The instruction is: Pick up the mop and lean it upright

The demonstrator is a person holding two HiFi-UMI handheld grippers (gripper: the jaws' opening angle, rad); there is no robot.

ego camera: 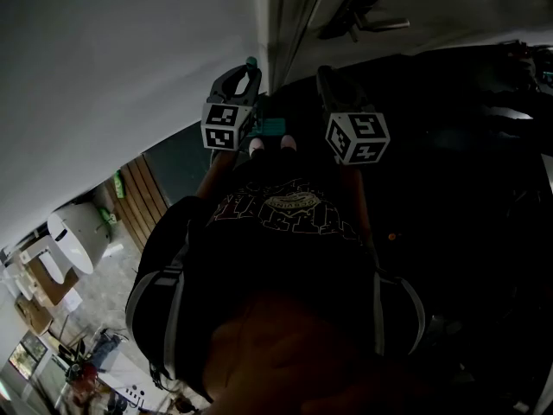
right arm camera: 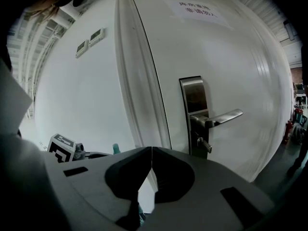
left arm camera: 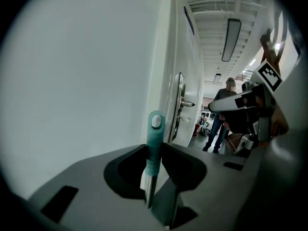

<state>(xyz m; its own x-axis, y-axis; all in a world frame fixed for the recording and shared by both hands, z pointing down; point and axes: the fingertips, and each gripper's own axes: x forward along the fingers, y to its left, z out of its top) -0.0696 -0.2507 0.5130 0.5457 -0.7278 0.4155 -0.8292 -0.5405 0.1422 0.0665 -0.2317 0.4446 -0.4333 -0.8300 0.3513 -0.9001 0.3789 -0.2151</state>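
The mop handle, a thin pole with a teal end cap, stands upright between the jaws of my left gripper, which close on it from both sides next to a white wall. In the head view my left gripper is raised against the wall, and the teal cap pokes out above it. My right gripper is shut, its jaws meeting in one line with nothing between them. It hovers just right of the left one, facing the door. The mop's head is hidden.
A white door with a metal lever handle stands right of the wall, past the door frame. A person stands far down the corridor. Below left are a white toilet-like fixture and boxes.
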